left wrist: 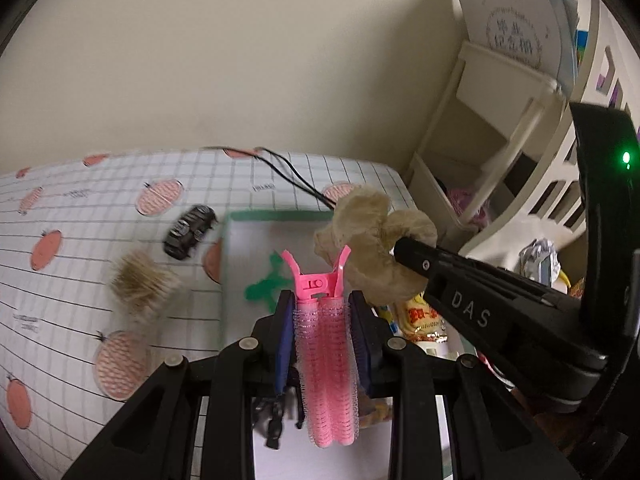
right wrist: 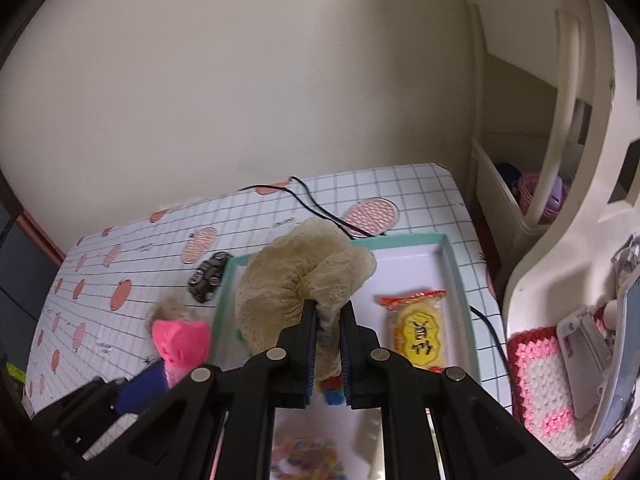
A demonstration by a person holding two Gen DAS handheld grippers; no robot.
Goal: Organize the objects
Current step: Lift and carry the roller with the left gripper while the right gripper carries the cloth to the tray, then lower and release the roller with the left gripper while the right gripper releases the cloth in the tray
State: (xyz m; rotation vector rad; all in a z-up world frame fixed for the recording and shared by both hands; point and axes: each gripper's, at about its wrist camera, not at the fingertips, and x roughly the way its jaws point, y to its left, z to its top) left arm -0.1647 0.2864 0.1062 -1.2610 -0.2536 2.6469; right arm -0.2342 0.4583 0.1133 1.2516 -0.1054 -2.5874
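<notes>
My left gripper [left wrist: 322, 312] is clamped on a pink roller clip [left wrist: 325, 344], its forked plastic end sticking out past my fingertips. Ahead and to the right, my right gripper [left wrist: 400, 250] pinches a beige scrunchie [left wrist: 372, 240] above the green-rimmed tray [left wrist: 240, 248]. Ahead to the left, on the checked tablecloth [left wrist: 80, 280], lie a furry tan hair tie [left wrist: 142, 286] and, beyond it, a black toy car [left wrist: 188, 232].

In the right wrist view the pink hair-roller clip [right wrist: 182, 344] and the furry tuft [right wrist: 172, 305] behind it are motion-blurred. The beige scrunchie [right wrist: 304, 280] hides much of the tray [right wrist: 454, 268] floor; colourful items at the bottom edge blur.
</notes>
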